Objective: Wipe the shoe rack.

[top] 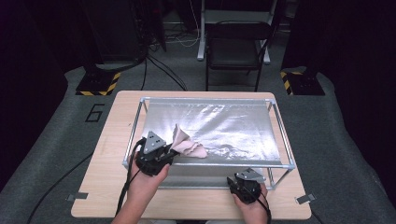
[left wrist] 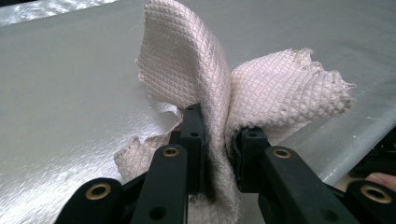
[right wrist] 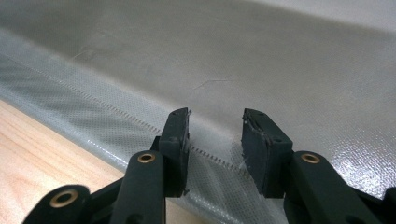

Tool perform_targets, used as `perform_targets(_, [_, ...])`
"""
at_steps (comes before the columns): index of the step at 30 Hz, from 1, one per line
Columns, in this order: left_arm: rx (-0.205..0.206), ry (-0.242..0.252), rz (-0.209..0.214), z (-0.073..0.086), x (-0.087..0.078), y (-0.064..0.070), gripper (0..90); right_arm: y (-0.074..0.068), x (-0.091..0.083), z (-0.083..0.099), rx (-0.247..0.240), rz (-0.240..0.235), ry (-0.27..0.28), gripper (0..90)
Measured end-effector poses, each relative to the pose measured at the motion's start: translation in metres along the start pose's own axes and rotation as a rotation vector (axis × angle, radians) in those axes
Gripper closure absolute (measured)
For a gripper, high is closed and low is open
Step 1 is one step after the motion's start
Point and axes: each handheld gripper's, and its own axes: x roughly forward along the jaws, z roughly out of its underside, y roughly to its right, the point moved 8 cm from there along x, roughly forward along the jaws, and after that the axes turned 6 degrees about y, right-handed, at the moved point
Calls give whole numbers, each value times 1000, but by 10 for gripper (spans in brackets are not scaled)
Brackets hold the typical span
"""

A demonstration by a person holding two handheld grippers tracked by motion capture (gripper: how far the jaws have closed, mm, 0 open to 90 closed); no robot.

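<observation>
A pale pink waffle-weave cloth (top: pixel 187 143) lies bunched on the near left part of a silver sheet (top: pixel 233 123) stretched over a metal frame (top: pixel 281 128). My left gripper (top: pixel 171 150) is shut on the cloth's near edge. In the left gripper view the cloth (left wrist: pixel 187 56) stands up in two folds from between the jaws of the left gripper (left wrist: pixel 217 128). My right gripper (top: pixel 240 181) is low at the frame's near right side. In the right gripper view the right gripper (right wrist: pixel 215 127) is open, its jaws on either side of the sheet's stitched hem (right wrist: pixel 116 114).
The frame stands on a light wooden table (top: pixel 109 144). A dark folding chair (top: pixel 233 46) is on the floor beyond the table. Cables trail over the grey floor at left. Bare wood (right wrist: pixel 42 154) shows at the sheet's near edge.
</observation>
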Motion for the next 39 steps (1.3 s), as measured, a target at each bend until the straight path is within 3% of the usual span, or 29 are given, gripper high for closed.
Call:
perform_targets(6, [11,-9,23,-4,7,9,766,0,0,0,0,0,0,618])
perform_targets(12, [39,-5,54,-10,11,18,675,0,0,0,4,-3,2,618])
perform_targets(17, [22,13,84,-13,2,20,532,0,0,-1,-6,-7,5,619])
perform_targets(24, [33,35,106,-14,-16,21,500,1,0,-1,-8,-6,4,618])
perform_targets(32, [23,92,71,-21,-46,2,488,1,0,-1,-7,-7,5,618])
perform_targets(35, [15,101,38,-21,-51,-10,490,1,0,0,-9,-7,0,618])
perform_targets(37, [-13,103,20,-19,-49,-19,510,0,0,0,6,-4,3,618])
perform_targets(39, [-32,85,6,-16,-43,-24,534,1,0,-1,-11,-4,4,618])
